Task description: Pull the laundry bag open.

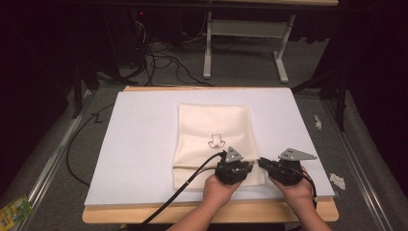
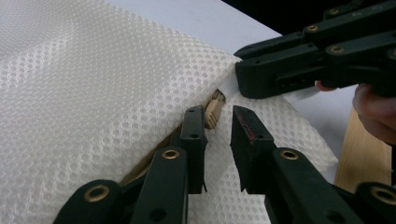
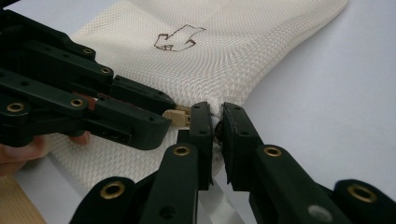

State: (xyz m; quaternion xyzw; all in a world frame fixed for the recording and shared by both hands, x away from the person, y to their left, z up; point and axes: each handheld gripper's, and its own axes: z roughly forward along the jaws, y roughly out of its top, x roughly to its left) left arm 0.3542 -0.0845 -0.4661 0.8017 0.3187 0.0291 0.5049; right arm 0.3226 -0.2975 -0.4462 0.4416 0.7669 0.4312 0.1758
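Desk [image 1: 308,214] of pale wood, its top covered by a white sheet [image 1: 139,149] that leaves a wooden strip bare along the near edge.

Floor [image 1: 53,192]: grey carpet. A yellow-green packet [image 1: 10,211] lies at the near left corner. A metal rail [image 1: 50,161] runs along the left side of the desk.

Cables [image 1: 163,62]: black, tangled on the floor beyond the desk, left of centre. The room behind them is dark.

Frame [image 1: 245,36]: white metal legs of another desk, standing beyond the far edge, right of centre.

Bag [image 1: 211,125]: cream mesh cloth, flat on the sheet at the middle of the desk, with a small dark outline drawing [image 1: 216,141] on it. A tan zip pull [image 2: 214,111] sits at its near right corner.

Left tool [image 1: 234,169]: held in the left hand [image 1: 219,188] over the near right part of the bag, cable [image 1: 192,178] trailing to the near left. In the left gripper view its jaws stand a little apart, one beside the zip pull, not pressing on it; mesh lies under the gap.

Right tool [image 1: 269,166]: held in the right hand [image 1: 296,192] just beside the left tool, jaws pressed together, pinching the bag's corner, as the right gripper view shows.

Scraps [image 1: 337,180]: white paper bits on the floor right of the desk, one nearer, one [image 1: 317,121] farther back.
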